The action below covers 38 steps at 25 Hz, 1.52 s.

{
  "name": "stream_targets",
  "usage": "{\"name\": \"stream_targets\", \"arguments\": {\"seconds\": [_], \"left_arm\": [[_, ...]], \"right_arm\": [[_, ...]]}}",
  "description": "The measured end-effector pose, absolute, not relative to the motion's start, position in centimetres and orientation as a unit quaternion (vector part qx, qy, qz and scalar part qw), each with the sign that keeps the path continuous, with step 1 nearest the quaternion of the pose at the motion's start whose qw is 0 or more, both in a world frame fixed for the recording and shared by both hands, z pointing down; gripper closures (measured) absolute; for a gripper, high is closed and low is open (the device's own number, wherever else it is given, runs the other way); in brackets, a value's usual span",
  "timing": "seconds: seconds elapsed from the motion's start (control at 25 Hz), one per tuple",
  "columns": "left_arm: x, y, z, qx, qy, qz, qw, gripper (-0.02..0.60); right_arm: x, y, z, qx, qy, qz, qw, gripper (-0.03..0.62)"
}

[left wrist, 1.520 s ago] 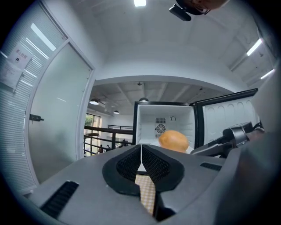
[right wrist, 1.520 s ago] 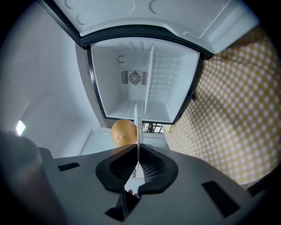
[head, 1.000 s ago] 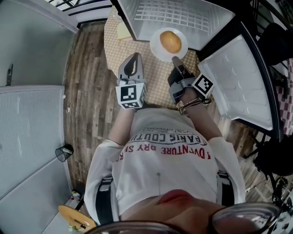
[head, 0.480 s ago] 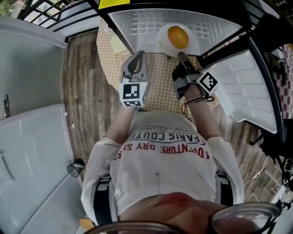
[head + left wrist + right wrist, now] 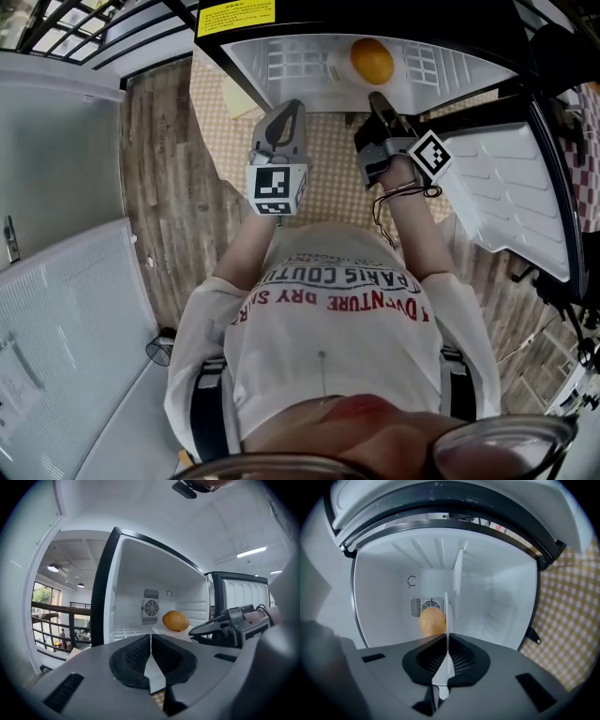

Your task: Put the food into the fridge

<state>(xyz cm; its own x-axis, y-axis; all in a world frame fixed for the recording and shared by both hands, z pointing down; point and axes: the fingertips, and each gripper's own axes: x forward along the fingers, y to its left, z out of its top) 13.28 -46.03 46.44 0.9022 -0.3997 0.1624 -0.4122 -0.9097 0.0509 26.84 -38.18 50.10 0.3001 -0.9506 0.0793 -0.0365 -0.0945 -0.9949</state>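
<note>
Open loft-like hall, mezzanine railing (image 5: 56,607), strip ceiling lights (image 5: 251,551); wood-plank floor (image 5: 169,187), open white fridge (image 5: 136,573)

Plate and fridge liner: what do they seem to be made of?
Plate: white, smooth and rigid with a thin rim. It is probably glazed ceramic, though hard plastic is possible. Fridge liner: glossy white plastic by its look, with moulded ribs on the walls and soft rounded corners.

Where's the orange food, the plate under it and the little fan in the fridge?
orange food (image 5: 176,620), left gripper view, middle of its front.
plate (image 5: 159,629), left gripper view, bare rim left of the food.
fan (image 5: 151,607), left gripper view, centre of its round grille.
</note>
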Motion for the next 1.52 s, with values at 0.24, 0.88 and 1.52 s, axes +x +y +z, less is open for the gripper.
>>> {"name": "stream_targets", "arguments": {"seconds": [0.24,0.88,1.52], "left_arm": [[14.2,-46.3,47.2,0.976,-0.196,0.081,0.05,0.554],[14.5,-46.8,48.1,0.975,-0.194,0.089,0.061,0.554],[13.9,-45.9,48.4,0.974,-0.194,0.091,0.069,0.554]], "right_arm": [[27.8,-39.1,50.6,-0.594,0.388,-0.432,0.557,0.559],[29.5,-41.1,50.6,-0.593,0.364,-0.431,0.574,0.559],[29.7,-40.5,50.1,-0.628,0.388,-0.414,0.532,0.376]]}}
